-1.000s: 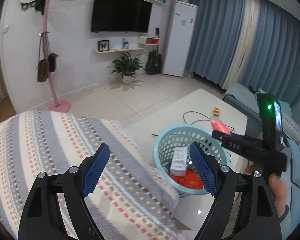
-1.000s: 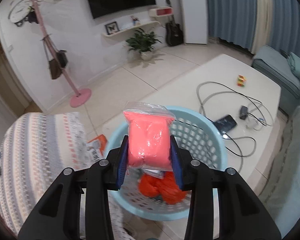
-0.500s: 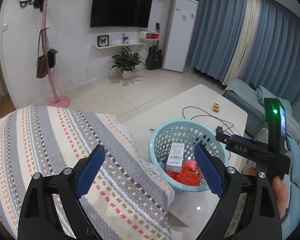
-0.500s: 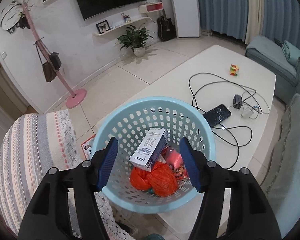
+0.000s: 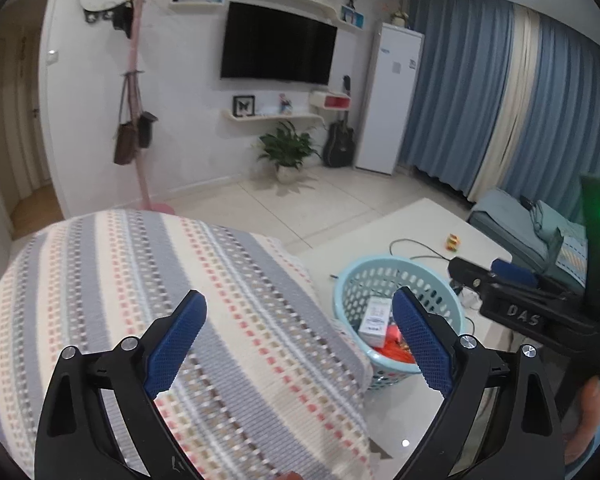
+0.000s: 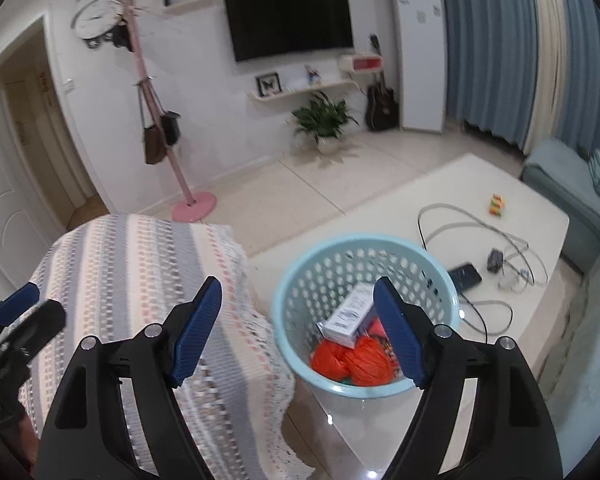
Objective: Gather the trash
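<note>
Trash is seen gathered inside the light blue perforated basket (image 6: 364, 256), which stands on the white low table (image 6: 460, 184) at the end nearest the striped knitted cover (image 6: 140, 272). Within the basket, a white printed carton (image 6: 346, 316) is leaned over two crumpled orange bags (image 6: 352, 360), and a patch of pink is glimpsed behind the carton. From the left wrist view the same basket (image 5: 384, 272) is shown with the carton (image 5: 374, 316) resting above the orange mass (image 5: 392, 350).

The right gripper (image 6: 298, 328) is held above the near side of the basket, its jaws spread wide, having just been opening, and nothing is caught between the blue pads. The left gripper (image 5: 300, 344) is held to the left of the basket, over the striped cover (image 5: 160, 300), its jaws likewise spread to their fullest after just opening, with nothing between them.

Beyond the basket, on the table, a black phone (image 6: 465, 276), a small black adapter (image 6: 495, 259) and looped cables (image 6: 476, 224) are laid, and a small coloured cube (image 6: 496, 205) is set farther off toward the far edge. To the right of the basket, part of a hand (image 5: 588, 412) is seen on the right gripper's handle.
</note>
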`<move>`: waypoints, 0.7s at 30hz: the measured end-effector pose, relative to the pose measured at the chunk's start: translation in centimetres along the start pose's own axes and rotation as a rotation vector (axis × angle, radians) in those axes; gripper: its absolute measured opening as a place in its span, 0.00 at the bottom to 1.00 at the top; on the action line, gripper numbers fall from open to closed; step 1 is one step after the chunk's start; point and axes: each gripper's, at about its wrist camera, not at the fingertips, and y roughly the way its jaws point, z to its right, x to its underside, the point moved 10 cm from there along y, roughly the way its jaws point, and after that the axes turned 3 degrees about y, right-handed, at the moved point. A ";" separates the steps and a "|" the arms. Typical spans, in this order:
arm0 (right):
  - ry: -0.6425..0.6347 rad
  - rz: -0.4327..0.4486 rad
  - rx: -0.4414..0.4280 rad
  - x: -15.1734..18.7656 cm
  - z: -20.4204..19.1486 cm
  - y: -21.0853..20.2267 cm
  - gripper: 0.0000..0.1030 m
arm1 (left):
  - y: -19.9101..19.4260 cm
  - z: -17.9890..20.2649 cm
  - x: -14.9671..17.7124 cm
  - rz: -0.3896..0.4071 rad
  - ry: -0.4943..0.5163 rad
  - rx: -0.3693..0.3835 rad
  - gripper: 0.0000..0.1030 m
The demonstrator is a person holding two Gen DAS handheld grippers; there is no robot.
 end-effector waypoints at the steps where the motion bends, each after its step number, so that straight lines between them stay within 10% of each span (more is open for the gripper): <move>1: -0.007 0.011 -0.006 -0.1 -0.5 -0.5 0.75 | -0.6 -0.4 0.0 0.012 0.002 -0.014 0.89; 21: -0.133 0.200 0.073 2.6 -4.7 -8.4 0.85 | -9.1 -3.3 2.3 0.104 -0.011 -0.141 0.89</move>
